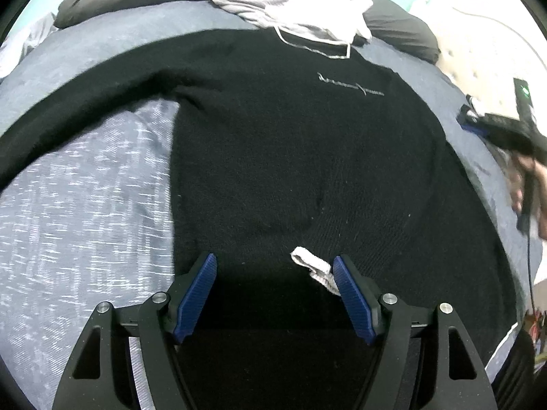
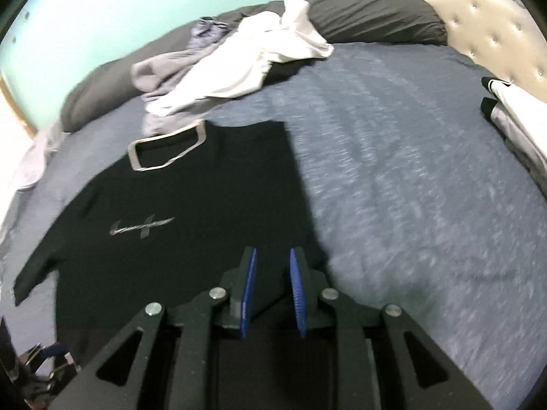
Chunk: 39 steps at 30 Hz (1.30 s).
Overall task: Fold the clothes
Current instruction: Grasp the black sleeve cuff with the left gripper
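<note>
A black t-shirt with a grey collar and a small grey chest logo lies flat on the bed. My left gripper hovers open over its near hem, and a white tag lies just by the right pad. In the right wrist view the shirt shows a straight edge along its right side. My right gripper is above the shirt's lower right part, its blue pads a narrow gap apart with nothing pinched between them. A blurred hand holds that gripper at the right edge of the left wrist view.
The blue-grey bedspread stretches right of the shirt. A heap of white and grey clothes lies beyond the collar, before dark pillows. A stack of black-and-white garments sits at the right, by the tufted headboard.
</note>
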Tool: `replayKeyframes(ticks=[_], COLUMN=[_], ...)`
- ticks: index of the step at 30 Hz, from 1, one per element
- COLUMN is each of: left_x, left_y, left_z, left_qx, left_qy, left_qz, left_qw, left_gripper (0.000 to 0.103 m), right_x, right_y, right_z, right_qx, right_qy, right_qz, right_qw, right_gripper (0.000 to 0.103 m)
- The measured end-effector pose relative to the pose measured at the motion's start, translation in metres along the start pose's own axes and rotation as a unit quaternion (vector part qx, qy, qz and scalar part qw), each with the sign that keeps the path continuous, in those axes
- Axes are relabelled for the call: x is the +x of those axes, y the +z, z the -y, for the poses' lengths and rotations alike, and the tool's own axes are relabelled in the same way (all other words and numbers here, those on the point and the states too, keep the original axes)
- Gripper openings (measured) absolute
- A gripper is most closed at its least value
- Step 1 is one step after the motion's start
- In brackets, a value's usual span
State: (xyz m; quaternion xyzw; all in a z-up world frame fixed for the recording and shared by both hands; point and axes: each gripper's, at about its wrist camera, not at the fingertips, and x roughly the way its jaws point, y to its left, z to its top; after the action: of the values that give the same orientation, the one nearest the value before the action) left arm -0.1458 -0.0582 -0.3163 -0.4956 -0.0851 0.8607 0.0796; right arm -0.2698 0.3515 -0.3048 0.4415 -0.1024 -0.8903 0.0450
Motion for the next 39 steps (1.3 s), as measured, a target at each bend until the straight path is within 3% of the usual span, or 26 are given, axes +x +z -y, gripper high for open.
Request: replayKeyframes(ticks=[9,16,21,26,28,34,36,39], left_x=[-0.058,-0.105,-0.129,-0.145,-0.149,-0.154,-0.15,-0.143], left_y=[0.003,0.002,-0.002,-0.006,-0.006,-0.006,-0.007,-0.007], left_z=[-0.049,-0.139,-0.215,-0.288,-0.308,-0.352,-0.361,-0.373], left_qx=[-0.022,-0.086,-0.156,-0.227,-0.235,-0.267,-0.274,-0.282], left_qy=[0.026,0.073,0.102,0.143,0.161,0.19,0.19,0.189], left_qz=[0.025,0.04,0.04,0.051,0.048,0.045,0.04,0.031], left_qw=[0.9991,0.9928,0.9817,0.962,0.9572,0.9437,0.9417,0.9402], left_gripper=[0.075,0.075,0.075,0.075,0.085,0.087,0.093,0.096], right_x=[-0.03,-0.041,-0.042,-0.038,-0.033,-0.022,-0.019,-0.017], right_y=[-0.055,-0.093,-0.106,-0.11,-0.109,-0.112,-0.114,-0.115], right_z=[-0.046,-0.075,-0.089,-0.088,-0.084,-0.076,-0.072,-0.071], right_qx=[0.022,0.031,0.02,0.029,0.039,0.046,0.055,0.062], right_qy=[0.076,0.145,0.171,0.173,0.173,0.158,0.157,0.163], right_qz=[-0.008,0.001,0.003,0.008,0.004,-0.002,-0.006,-0.007], right_qw=[0.997,0.989,0.985,0.984,0.984,0.986,0.986,0.985], right_gripper=[0.028,0.034,0.034,0.036,0.036,0.039,0.046,0.047])
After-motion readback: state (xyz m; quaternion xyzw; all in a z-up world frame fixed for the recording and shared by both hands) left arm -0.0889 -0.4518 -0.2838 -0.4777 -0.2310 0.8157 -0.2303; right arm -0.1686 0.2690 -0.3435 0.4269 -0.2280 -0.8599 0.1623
